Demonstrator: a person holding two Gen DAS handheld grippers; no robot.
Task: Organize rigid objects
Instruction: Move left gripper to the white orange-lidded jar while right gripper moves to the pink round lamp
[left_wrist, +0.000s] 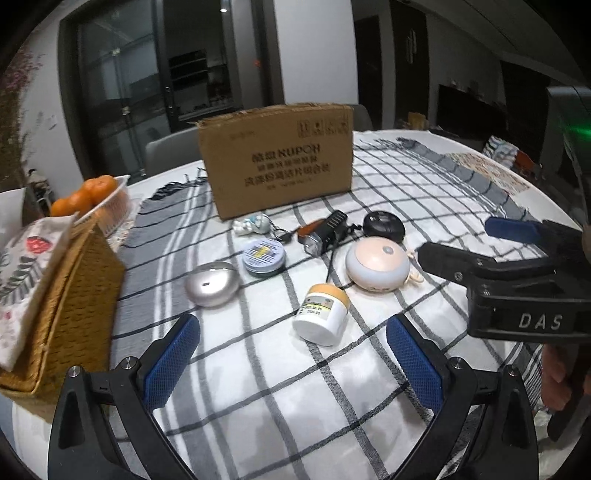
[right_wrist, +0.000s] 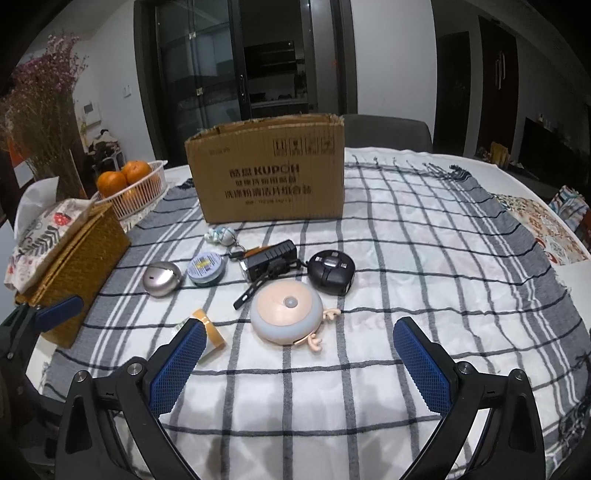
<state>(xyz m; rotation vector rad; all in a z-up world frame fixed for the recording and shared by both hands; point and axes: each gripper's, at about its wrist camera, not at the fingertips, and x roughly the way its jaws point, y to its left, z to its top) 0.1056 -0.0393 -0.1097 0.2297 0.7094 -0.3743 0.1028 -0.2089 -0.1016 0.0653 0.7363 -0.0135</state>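
One round bench (right_wrist: 424, 158) under one checked cloth (right_wrist: 388, 258), with everything lying on top. One big brown box (right_wrist: 266, 170) standing at the back, open on top. One woven basket (left_wrist: 74, 295) at the left edge with a flowered cloth inside, and one white tray (right_wrist: 140, 192) of oranges behind it. Seven small things in a bunch in front of the box: one pink round lamp (right_wrist: 286, 314), one black round case (right_wrist: 331, 271), one black torch (right_wrist: 267, 260) with a strap, one white jar (left_wrist: 323, 314) with a yellow lid lying on its side, one shiny silver pebble shape (left_wrist: 211, 283), one flat round tin (left_wrist: 264, 256), one little white and blue charm (right_wrist: 221, 236). Whole jar seen only from the left wrist; from the right wrist just its yellow end poking out behind a blue finger pad. Little pink antlers on the lamp plain only from the right wrist. Purple dried flowers (right_wrist: 44, 92) clearest from the right wrist too. Left gripper (left_wrist: 291, 354) fingers spread wide and holding nothing, jar lying just ahead between them. Right gripper (right_wrist: 299, 365) fingers also wide and holding nothing, lamp just ahead between them, nearer the left finger. Right gripper seen from the side in the left view, near the lamp.
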